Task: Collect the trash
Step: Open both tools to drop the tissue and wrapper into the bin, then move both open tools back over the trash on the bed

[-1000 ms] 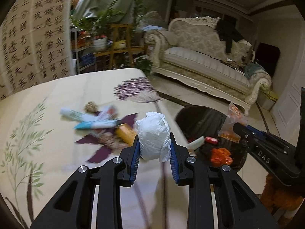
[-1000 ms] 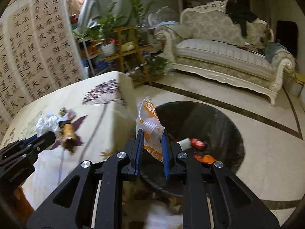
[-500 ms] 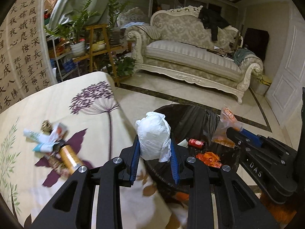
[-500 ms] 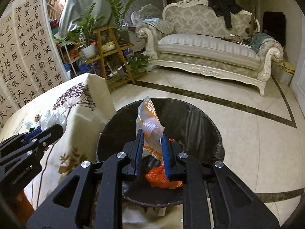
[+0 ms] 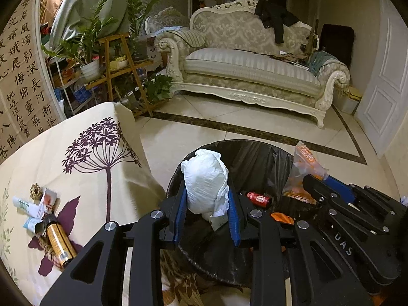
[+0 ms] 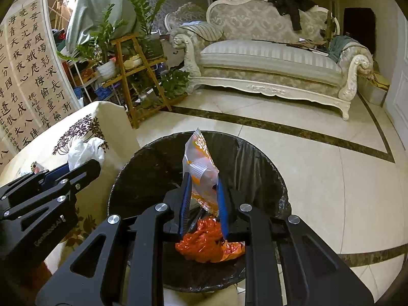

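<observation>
My left gripper point(image 5: 206, 199) is shut on a crumpled white plastic bag point(image 5: 205, 181) and holds it over the near left rim of the black-lined trash bin point(image 5: 257, 153). My right gripper point(image 6: 202, 191) is shut on a clear and orange snack wrapper point(image 6: 200, 163) and holds it over the middle of the bin point(image 6: 255, 163). The bin holds a red can point(image 5: 258, 199) and orange plastic point(image 6: 209, 239). The wrapper point(image 5: 304, 160) and the right gripper also show in the left wrist view, the white bag point(image 6: 85, 151) in the right wrist view.
A table with a cream floral cloth point(image 5: 84, 158) stands left of the bin. On it lie a gold can point(image 5: 58, 242), a tube point(image 5: 24, 205) and paper scraps point(image 5: 47, 200). A sofa point(image 5: 250, 68) and a plant shelf point(image 5: 114, 58) stand behind across the tiled floor.
Both grippers have moved right from over the table to above the bin, each still holding its item. The right gripper's jaws look slightly wider around the wrapper.
</observation>
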Action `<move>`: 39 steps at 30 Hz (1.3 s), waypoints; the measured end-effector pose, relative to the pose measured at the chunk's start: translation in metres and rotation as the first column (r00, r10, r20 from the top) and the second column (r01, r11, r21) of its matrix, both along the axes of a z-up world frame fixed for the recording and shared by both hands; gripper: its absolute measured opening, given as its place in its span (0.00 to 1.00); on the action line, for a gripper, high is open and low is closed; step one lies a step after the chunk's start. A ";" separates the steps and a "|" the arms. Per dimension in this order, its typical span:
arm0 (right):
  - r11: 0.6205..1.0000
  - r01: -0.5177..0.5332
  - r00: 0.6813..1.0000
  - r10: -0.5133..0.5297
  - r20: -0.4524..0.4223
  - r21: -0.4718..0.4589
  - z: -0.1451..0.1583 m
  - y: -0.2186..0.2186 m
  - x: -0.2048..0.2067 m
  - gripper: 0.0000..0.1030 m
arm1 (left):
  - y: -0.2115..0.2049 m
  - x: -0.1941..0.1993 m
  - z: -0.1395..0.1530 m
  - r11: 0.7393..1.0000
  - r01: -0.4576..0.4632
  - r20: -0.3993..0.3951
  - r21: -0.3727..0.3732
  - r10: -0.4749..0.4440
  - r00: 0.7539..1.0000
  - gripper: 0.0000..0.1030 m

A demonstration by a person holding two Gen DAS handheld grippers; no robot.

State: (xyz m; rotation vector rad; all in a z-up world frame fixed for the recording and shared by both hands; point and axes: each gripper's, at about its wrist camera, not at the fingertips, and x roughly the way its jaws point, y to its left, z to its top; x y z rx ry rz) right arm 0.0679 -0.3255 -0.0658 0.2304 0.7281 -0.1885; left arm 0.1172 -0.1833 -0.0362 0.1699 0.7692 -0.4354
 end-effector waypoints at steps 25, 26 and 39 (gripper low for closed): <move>0.999 0.042 0.999 -0.042 0.007 0.014 -0.003 -0.013 -0.004 0.47 | 0.005 0.003 0.002 0.999 -0.038 0.006 -0.018 0.038 0.999 0.66; 0.999 0.042 0.999 -0.042 0.004 0.017 -0.003 -0.013 -0.004 0.47 | 0.005 0.002 0.003 0.999 -0.037 0.009 -0.016 0.037 0.999 0.66; 1.000 0.015 1.000 -0.015 0.006 0.023 -0.001 0.004 -0.010 0.47 | 0.032 -0.010 0.014 0.997 -0.078 0.008 -0.028 0.078 0.997 0.69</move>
